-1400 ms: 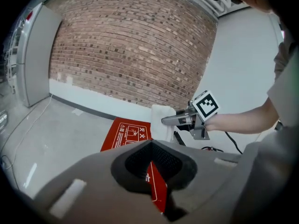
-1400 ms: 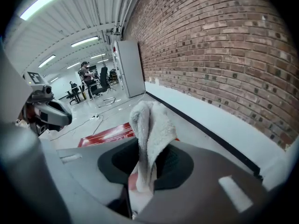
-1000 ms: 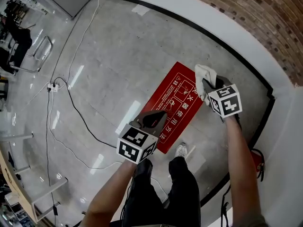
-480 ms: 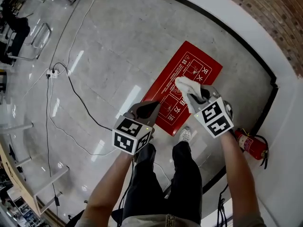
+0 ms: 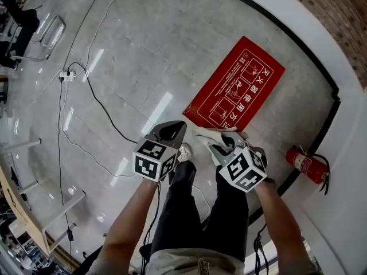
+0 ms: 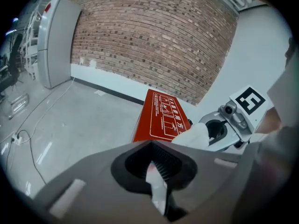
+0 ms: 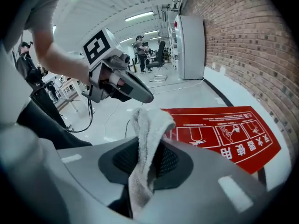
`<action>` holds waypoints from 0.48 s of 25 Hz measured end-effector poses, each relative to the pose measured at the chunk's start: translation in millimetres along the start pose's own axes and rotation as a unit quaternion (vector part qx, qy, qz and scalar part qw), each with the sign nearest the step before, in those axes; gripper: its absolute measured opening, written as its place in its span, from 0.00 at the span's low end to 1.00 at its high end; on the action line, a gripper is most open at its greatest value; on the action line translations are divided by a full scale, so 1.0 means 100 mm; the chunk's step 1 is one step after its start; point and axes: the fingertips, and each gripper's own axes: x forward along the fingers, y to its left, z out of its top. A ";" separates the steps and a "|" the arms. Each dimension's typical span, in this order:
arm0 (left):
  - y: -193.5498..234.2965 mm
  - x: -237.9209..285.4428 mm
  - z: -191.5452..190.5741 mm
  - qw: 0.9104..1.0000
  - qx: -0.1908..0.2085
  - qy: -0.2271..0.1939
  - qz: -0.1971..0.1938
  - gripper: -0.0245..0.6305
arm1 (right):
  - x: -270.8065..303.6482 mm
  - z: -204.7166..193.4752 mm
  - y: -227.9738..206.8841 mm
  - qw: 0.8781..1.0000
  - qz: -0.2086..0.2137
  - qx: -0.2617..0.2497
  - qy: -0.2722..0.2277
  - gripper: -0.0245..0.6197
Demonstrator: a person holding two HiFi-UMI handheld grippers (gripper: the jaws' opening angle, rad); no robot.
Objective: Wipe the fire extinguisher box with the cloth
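Nearest the camera, the person's dark-trousered legs (image 5: 192, 211) stood on the grey tiled floor (image 5: 143, 56), with one pale shoe (image 5: 184, 151) showing between the two tools. The left gripper (image 5: 175, 129) had its jaws clenched together with nothing between them. Just beside it, the right gripper (image 5: 219, 144) had its jaws grasping the cloth (image 5: 205, 133), a white towelling rag that stood up in a fold past the fingertips.

To the left, a black cable (image 5: 97, 105) snaked across the floor to a power strip (image 5: 67, 77), well apart from everything else. To the right, a red fire extinguisher (image 5: 307, 165) lay on its side near the black skirting strip (image 5: 330, 119).

The fire extinguisher box (image 5: 235, 85) lay flat on the floor just beyond the cloth, between the grippers and the wall. It was a long red panel bearing white line drawings and white Chinese characters inside a thin white border. Behind it rose a white wall base and the brick wall (image 5: 338, 16).
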 end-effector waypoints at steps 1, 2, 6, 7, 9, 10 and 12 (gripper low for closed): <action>0.01 -0.02 -0.02 1.000 -0.001 0.002 0.000 0.04 | 0.00 0.02 0.03 1.000 0.012 0.003 0.002 0.18; 0.01 -0.03 -0.03 1.000 -0.001 0.003 0.000 0.04 | -0.02 0.05 0.05 1.000 0.020 0.007 0.000 0.18; -0.05 -0.03 0.07 1.000 0.004 0.002 -0.008 0.04 | -0.23 0.24 -0.28 0.999 0.006 0.031 -0.033 0.19; -0.07 0.00 0.13 1.000 0.007 0.001 -0.010 0.04 | -0.30 0.29 -0.46 0.999 -0.009 0.035 -0.041 0.19; -0.08 0.06 0.27 1.000 0.014 -0.004 -0.012 0.04 | -0.45 0.38 -0.92 0.996 -0.047 0.041 -0.056 0.19; -0.09 0.10 0.34 1.000 0.016 -0.007 -0.013 0.04 | -0.54 0.43 -1.17 0.995 -0.067 0.046 -0.064 0.19; -0.11 0.20 0.47 1.000 0.019 -0.014 -0.014 0.04 | -0.69 0.46 -1.70 0.990 -0.106 0.056 -0.072 0.19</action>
